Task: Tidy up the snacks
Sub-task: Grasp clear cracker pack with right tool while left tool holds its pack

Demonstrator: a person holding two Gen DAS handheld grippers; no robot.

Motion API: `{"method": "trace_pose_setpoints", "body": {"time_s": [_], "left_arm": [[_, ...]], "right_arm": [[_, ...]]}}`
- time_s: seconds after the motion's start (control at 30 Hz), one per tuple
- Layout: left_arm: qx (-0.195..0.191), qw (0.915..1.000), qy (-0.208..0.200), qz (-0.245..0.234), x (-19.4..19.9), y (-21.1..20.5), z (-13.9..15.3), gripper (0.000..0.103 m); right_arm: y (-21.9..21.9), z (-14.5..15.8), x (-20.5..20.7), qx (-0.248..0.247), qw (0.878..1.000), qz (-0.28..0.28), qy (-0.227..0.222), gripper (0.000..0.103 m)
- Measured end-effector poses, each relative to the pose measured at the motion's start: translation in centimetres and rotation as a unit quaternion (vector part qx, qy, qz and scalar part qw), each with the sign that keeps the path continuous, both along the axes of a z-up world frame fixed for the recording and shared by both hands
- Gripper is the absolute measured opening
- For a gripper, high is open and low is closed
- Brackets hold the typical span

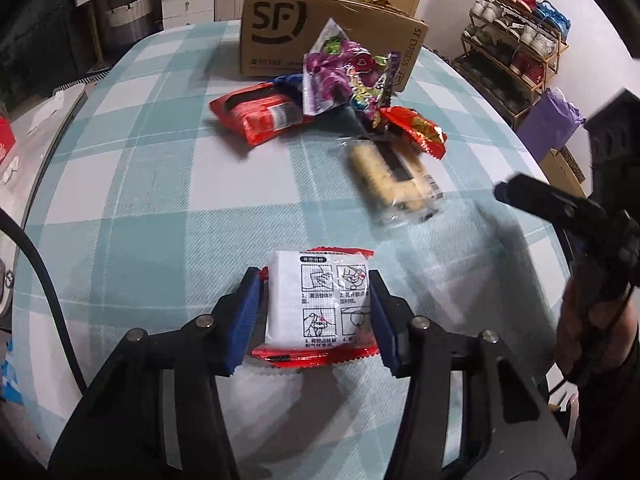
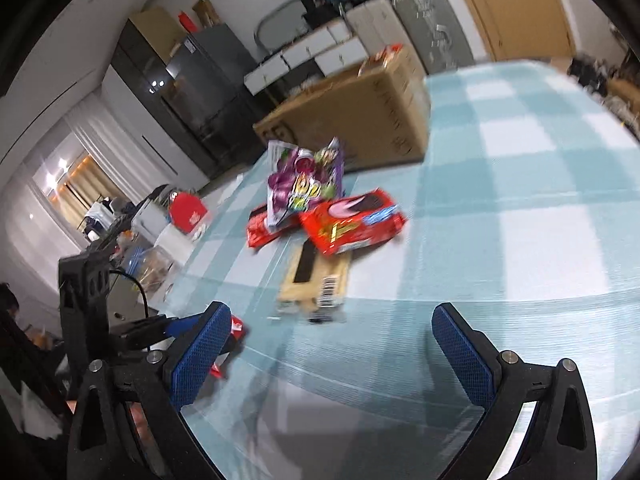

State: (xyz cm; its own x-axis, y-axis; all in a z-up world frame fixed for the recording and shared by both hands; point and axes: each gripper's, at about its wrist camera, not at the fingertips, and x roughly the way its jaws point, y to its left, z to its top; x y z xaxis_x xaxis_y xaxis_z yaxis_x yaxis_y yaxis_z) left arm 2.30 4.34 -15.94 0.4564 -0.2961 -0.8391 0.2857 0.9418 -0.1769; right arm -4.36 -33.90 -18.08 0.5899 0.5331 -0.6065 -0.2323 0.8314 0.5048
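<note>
My left gripper (image 1: 316, 304) is shut on a red-edged snack packet with a white printed panel (image 1: 320, 300), held just over the checked tablecloth (image 1: 160, 184). Further back lies a pile of snacks: a red packet (image 1: 260, 114), a purple bag (image 1: 344, 72), a small red packet (image 1: 416, 128) and a clear pack of yellow biscuits (image 1: 396, 180). In the right wrist view my right gripper (image 2: 332, 340) is open and empty above the cloth, short of the biscuit pack (image 2: 316, 280), the red packet (image 2: 352, 228) and the purple bag (image 2: 304, 184). The left gripper shows at its left (image 2: 168, 330).
An open SF cardboard box (image 1: 288, 28) stands at the table's far edge behind the pile, also in the right wrist view (image 2: 360, 120). A shoe rack (image 1: 516, 56) and a purple bag (image 1: 548, 124) stand beyond the right edge. Drawers and clutter lie to the left.
</note>
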Motion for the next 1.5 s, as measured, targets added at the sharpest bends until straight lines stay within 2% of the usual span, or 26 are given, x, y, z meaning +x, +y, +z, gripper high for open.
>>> {"method": "trace_pose_setpoints", "body": {"time_s": [0.17, 0.3, 0.47, 0.8, 1.13, 1.3, 1.4, 1.5], "left_arm": [[-0.006, 0.9998, -0.003, 0.018, -0.3, 1.5, -0.2, 0.049], [-0.012, 0.9994, -0.001, 0.032, -0.3, 2.8, -0.1, 0.049], [-0.011, 0.9991, -0.008, 0.04, -0.5, 3.7, 0.3, 0.049], [-0.015, 0.9983, -0.003, 0.057, -0.4, 4.9, -0.1, 0.049], [-0.017, 0.998, -0.001, 0.061, -0.4, 4.9, -0.6, 0.05], [-0.014, 0.9982, -0.007, 0.058, -0.4, 4.7, -0.6, 0.05], [-0.028, 0.9978, -0.003, 0.061, -0.3, 5.1, -0.6, 0.05], [-0.036, 0.9974, -0.002, 0.062, -0.4, 5.3, -0.7, 0.05]], "right_arm": [[2.4, -0.6, 2.1, -0.016, 1.0, 0.009, 0.01, 0.102], [4.1, -1.0, 3.8, -0.057, 0.998, -0.001, 0.016, 0.102], [5.6, -1.4, 5.0, -0.082, 0.996, -0.003, 0.02, 0.102], [9.1, -1.7, 6.4, -0.171, 0.985, -0.006, 0.022, 0.101], [12.1, -2.4, 7.3, -0.234, 0.972, 0.001, 0.018, 0.101], [13.1, -2.7, 7.4, -0.25, 0.968, 0.012, 0.017, 0.101], [13.8, -2.9, 7.3, -0.272, 0.962, 0.012, 0.015, 0.097], [14.0, -2.6, 7.0, -0.273, 0.962, 0.018, 0.008, 0.089]]}}
